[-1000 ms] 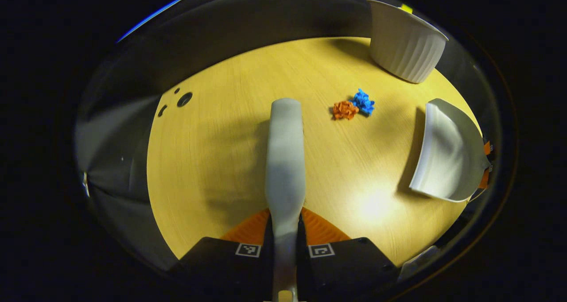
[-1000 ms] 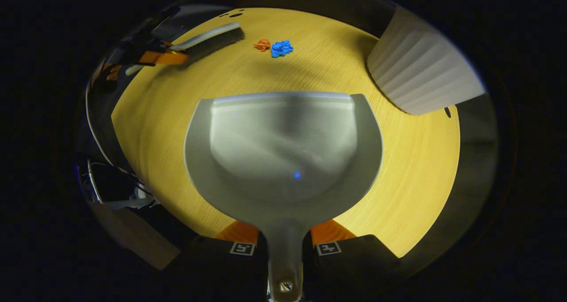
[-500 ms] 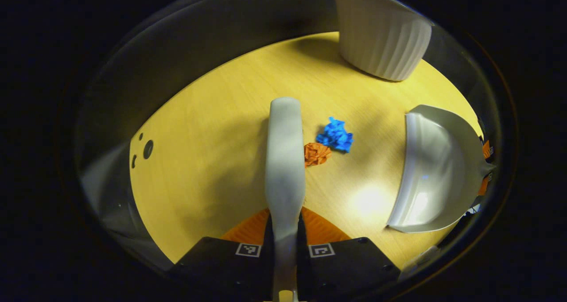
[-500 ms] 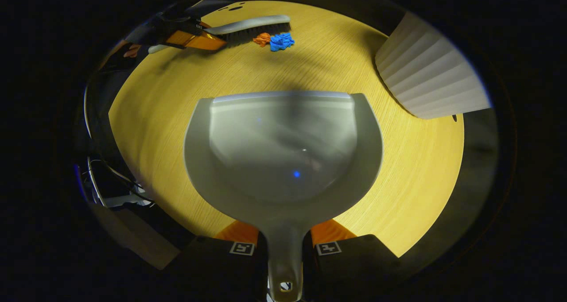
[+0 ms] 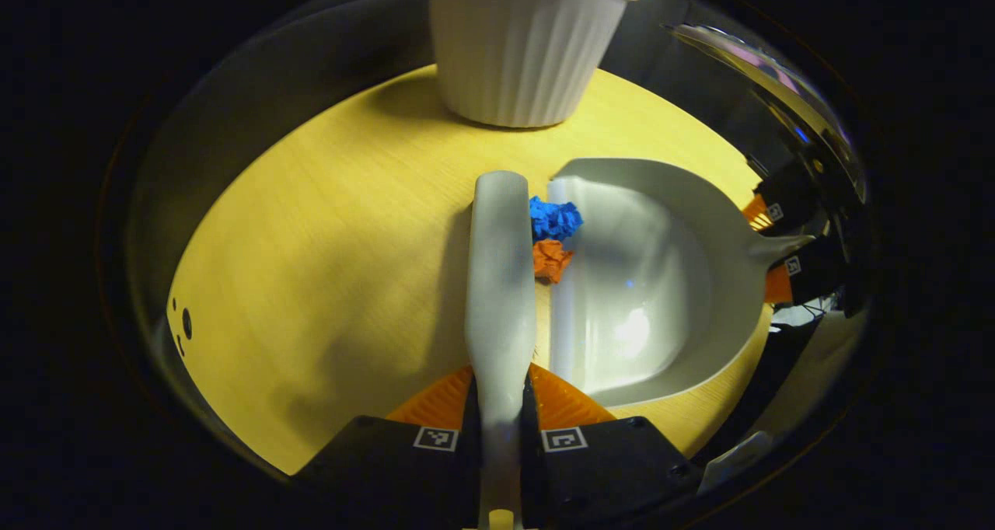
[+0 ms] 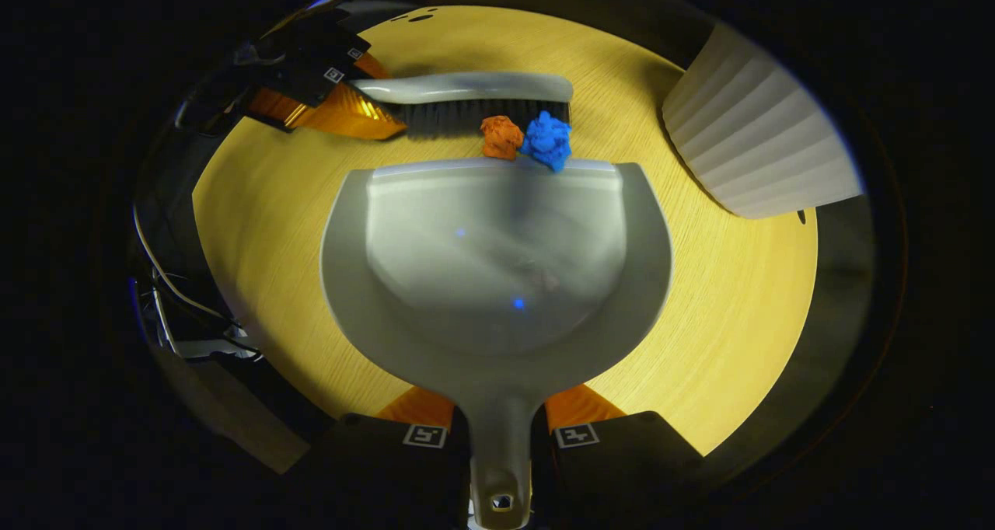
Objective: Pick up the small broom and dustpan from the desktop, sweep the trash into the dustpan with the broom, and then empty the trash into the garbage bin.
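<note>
Left gripper [image 5: 500, 406] is clamping the broom [image 5: 500, 281] handle, jaws pressing on both sides. Right gripper [image 6: 500, 421] is gripping the dustpan [image 6: 497, 273] handle the same way, pan lying flat on the counter [image 6: 723, 297]. Broom bristles are sitting just behind the orange scrap [image 6: 500, 137] and blue scrap [image 6: 547, 140], both scraps touching the dustpan's front lip; the blue one is overlapping the lip. White ribbed garbage bin [image 5: 522, 44] is standing near the far counter edge, apart from the pan.
</note>
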Available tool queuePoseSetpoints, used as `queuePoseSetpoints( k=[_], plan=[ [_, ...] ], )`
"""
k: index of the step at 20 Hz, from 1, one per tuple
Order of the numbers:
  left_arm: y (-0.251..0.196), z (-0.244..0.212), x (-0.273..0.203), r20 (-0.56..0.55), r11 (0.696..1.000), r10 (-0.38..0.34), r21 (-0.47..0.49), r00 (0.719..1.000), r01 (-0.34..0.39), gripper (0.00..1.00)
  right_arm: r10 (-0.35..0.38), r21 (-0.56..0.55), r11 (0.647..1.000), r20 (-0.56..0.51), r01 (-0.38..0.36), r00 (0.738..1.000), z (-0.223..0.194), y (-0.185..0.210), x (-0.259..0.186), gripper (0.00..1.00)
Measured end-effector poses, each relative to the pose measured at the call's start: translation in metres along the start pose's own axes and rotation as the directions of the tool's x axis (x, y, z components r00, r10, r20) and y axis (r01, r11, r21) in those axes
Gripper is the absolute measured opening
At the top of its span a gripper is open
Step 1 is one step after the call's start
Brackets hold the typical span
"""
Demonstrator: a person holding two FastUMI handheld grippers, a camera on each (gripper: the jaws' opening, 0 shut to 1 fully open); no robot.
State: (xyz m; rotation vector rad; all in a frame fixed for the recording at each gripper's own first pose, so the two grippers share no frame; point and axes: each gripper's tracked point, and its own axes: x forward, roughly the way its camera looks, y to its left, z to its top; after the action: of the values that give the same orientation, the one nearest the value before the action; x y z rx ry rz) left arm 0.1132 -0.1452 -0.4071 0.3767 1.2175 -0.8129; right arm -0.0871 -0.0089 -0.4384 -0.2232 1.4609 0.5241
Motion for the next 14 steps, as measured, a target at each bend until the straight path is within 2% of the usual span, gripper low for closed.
queuePoseSetpoints(
  k=[2, 3, 4, 7, 9, 11, 14],
  plan=[
    [-0.011, 0.001, -0.006, 0.004, 0.998, -0.056, -0.014, 0.998, 0.056, 0.25, 0.001, 0.007, 1.000, 0.021, -0.001, 1.000, -0.003, -0.001, 0.002, 0.35],
    [-0.015, 0.004, -0.014, 0.011, 0.996, -0.083, -0.044, 0.997, 0.083, 0.22, 0.001, 0.012, 1.000, 0.031, -0.001, 1.000, -0.003, 0.000, 0.002, 0.35],
    [-0.021, 0.004, -0.019, 0.017, 0.992, -0.102, -0.072, 0.995, 0.103, 0.24, -0.001, 0.017, 1.000, 0.037, 0.001, 0.999, -0.004, 0.000, 0.002, 0.35],
    [-0.015, 0.001, -0.024, 0.051, 0.990, -0.080, -0.112, 0.996, 0.085, 0.24, -0.010, 0.048, 0.999, 0.066, 0.007, 0.998, -0.006, -0.001, 0.007, 0.35],
    [-0.002, 0.002, -0.034, 0.096, 0.986, -0.038, -0.158, 0.995, 0.053, 0.27, -0.012, 0.073, 0.997, 0.087, 0.006, 0.996, -0.007, 0.001, 0.005, 0.35],
    [0.022, -0.006, -0.042, 0.111, 0.976, 0.052, -0.215, 0.992, -0.027, 0.24, -0.015, 0.103, 0.995, 0.093, 0.005, 0.996, -0.013, 0.006, -0.004, 0.35],
    [0.062, -0.032, -0.058, 0.083, 0.934, 0.185, -0.324, 0.979, -0.149, 0.24, -0.037, 0.214, 0.977, 0.090, 0.017, 0.995, -0.025, -0.006, -0.039, 0.35]
  ],
)
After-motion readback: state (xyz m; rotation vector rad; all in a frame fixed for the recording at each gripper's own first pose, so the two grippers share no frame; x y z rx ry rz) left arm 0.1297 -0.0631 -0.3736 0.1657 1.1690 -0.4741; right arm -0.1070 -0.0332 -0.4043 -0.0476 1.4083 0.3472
